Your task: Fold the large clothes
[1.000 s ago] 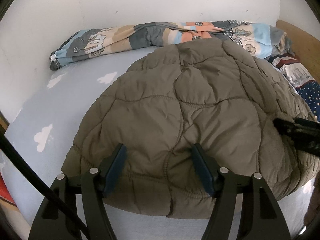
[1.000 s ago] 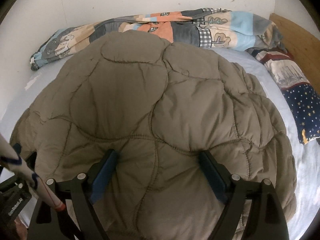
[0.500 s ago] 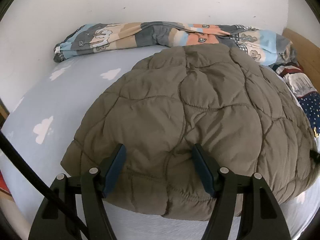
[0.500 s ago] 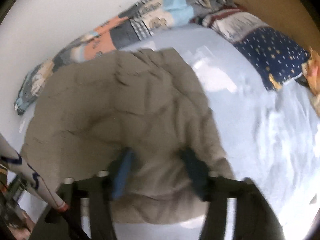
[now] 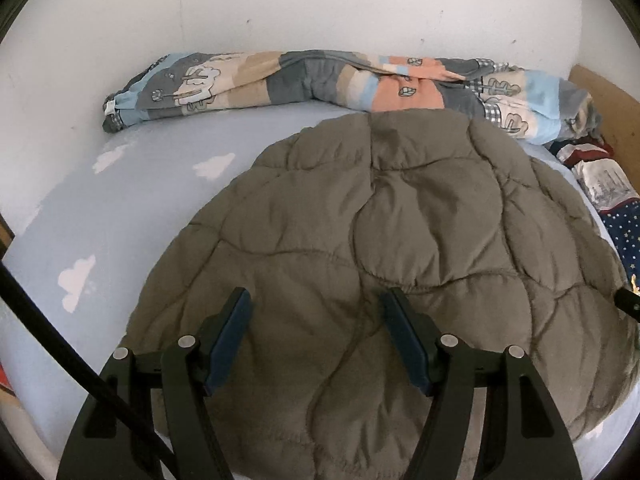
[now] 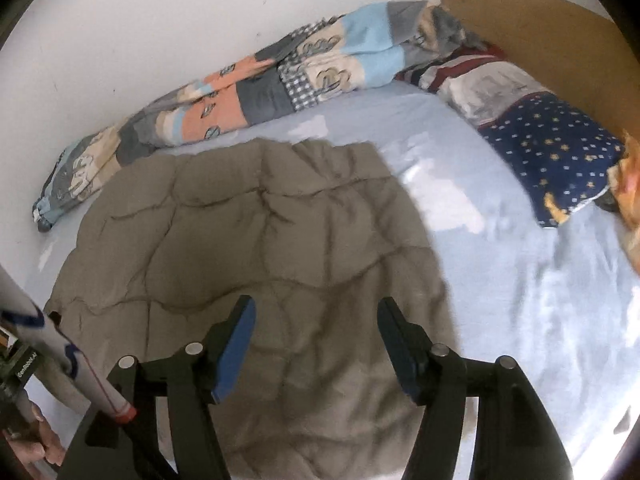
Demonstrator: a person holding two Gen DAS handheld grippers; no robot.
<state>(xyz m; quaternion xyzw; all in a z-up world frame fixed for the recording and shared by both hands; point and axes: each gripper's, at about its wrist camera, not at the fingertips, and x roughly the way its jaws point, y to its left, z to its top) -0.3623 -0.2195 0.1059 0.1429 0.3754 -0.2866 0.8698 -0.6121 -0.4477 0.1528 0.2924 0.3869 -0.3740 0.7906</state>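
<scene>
A large olive-brown quilted jacket (image 5: 400, 248) lies in a folded heap on the light blue bed sheet (image 5: 120, 200). It also shows in the right wrist view (image 6: 256, 240). My left gripper (image 5: 316, 312) is open and empty, hovering just above the jacket's near part. My right gripper (image 6: 314, 316) is open and empty, above the jacket's near right part. A dark piece of the right gripper (image 5: 628, 302) shows at the right edge of the left wrist view.
A rolled patchwork blanket (image 5: 320, 80) lies along the white wall at the back. A pillow with navy star fabric (image 6: 548, 148) lies at the right by a wooden headboard (image 6: 540, 28). A white pole (image 6: 60, 352) stands at the lower left.
Both grippers have pulled back and up from the jacket. The right gripper swung to the right, so its view now takes in the bare sheet and the pillow.
</scene>
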